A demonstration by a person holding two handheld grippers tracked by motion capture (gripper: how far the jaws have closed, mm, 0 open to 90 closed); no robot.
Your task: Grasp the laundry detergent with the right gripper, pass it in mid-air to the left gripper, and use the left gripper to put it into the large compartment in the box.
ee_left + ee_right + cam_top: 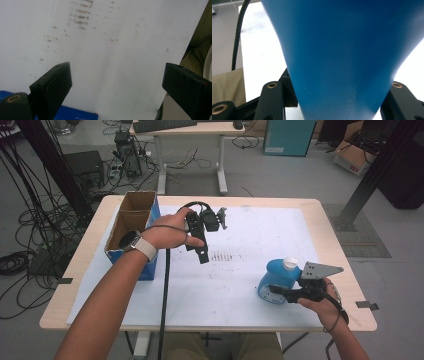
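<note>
**Blue bottle gripped at the table's right front**

The right gripper (282, 291) is clamping its jaws on the blue bottle (276, 279) near the table's (320, 215) right front edge. In the right gripper view the bottle (347, 55) is sitting between the two black jaws, which are pressing against its sides. The bottle is leaning rather than standing straight: its long axis is tilting, with the white cap (290, 264) pointing up and away from the person, slightly toward the right, and its base is lying toward the white sheet (240, 285). Whether the base is touching the sheet cannot be told.

The left gripper (201, 251) is hovering over the sheet's middle, just beside the cardboard box (131, 227), well apart from the bottle. In the left gripper view its jaws are standing wide apart with nothing between them, and the marked sheet (112, 50) is lying beneath.
</note>
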